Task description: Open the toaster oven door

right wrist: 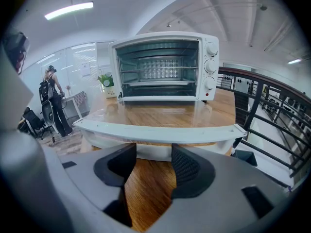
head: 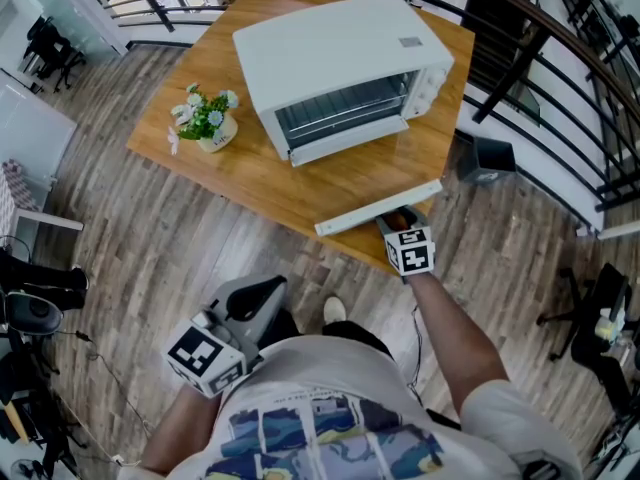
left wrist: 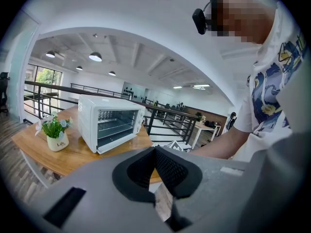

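Apparently the door handle (right wrist: 155,133) lies just beyond the right fingers (right wrist: 187,167).

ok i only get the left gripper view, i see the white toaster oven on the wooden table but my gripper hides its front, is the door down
Observer: Yes. The right gripper view shows the clear glass door lying flat, fully open.
Operator: is the right gripper holding it
Observer: No. The right gripper has its jaws apart, and the door's long white handle bar lies across just ahead of the tips.
Operator: and where's my left one from outside
Observer: In the head view the left gripper is low by the person's waist, short of the wooden table.
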`<action>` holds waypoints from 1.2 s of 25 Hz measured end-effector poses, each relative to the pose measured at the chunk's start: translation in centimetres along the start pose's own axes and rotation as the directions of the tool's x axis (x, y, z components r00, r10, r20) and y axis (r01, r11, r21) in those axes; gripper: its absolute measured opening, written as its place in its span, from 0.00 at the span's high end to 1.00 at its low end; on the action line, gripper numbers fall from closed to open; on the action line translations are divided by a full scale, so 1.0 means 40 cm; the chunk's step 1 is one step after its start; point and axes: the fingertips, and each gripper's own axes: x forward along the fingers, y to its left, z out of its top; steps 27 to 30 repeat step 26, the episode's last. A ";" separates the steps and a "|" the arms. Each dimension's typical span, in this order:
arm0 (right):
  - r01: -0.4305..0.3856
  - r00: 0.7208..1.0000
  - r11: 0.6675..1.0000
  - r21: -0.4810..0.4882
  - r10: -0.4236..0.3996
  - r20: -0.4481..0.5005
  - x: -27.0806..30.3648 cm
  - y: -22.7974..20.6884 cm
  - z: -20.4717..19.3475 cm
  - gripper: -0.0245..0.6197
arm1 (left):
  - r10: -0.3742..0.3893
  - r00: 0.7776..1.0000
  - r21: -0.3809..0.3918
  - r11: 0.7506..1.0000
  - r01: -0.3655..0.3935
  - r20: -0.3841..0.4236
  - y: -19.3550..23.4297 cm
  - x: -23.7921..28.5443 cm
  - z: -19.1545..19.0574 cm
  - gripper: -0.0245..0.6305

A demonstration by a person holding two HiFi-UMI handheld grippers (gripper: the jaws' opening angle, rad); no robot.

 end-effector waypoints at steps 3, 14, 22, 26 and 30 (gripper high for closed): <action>0.004 1.000 1.000 -0.005 -0.004 0.018 0.008 -0.004 0.002 0.61 | 0.000 1.000 0.000 1.000 0.000 0.001 0.000 0.001 -0.001 0.96; 0.005 1.000 1.000 -0.005 -0.005 0.011 0.005 -0.005 0.000 0.61 | 0.004 1.000 0.001 1.000 -0.004 -0.001 -0.003 -0.001 0.000 0.96; 0.003 1.000 1.000 -0.007 -0.003 -0.003 0.002 -0.002 0.000 0.61 | 0.003 1.000 0.002 1.000 -0.003 -0.003 -0.002 0.001 0.003 0.96; 0.003 1.000 1.000 -0.010 -0.003 -0.001 0.007 -0.001 0.000 0.61 | 0.004 1.000 0.003 1.000 -0.004 -0.006 0.001 -0.001 0.002 0.96; 0.003 1.000 1.000 -0.010 -0.003 -0.001 0.007 -0.001 0.000 0.61 | 0.004 1.000 0.003 1.000 -0.004 -0.006 0.001 -0.001 0.002 0.96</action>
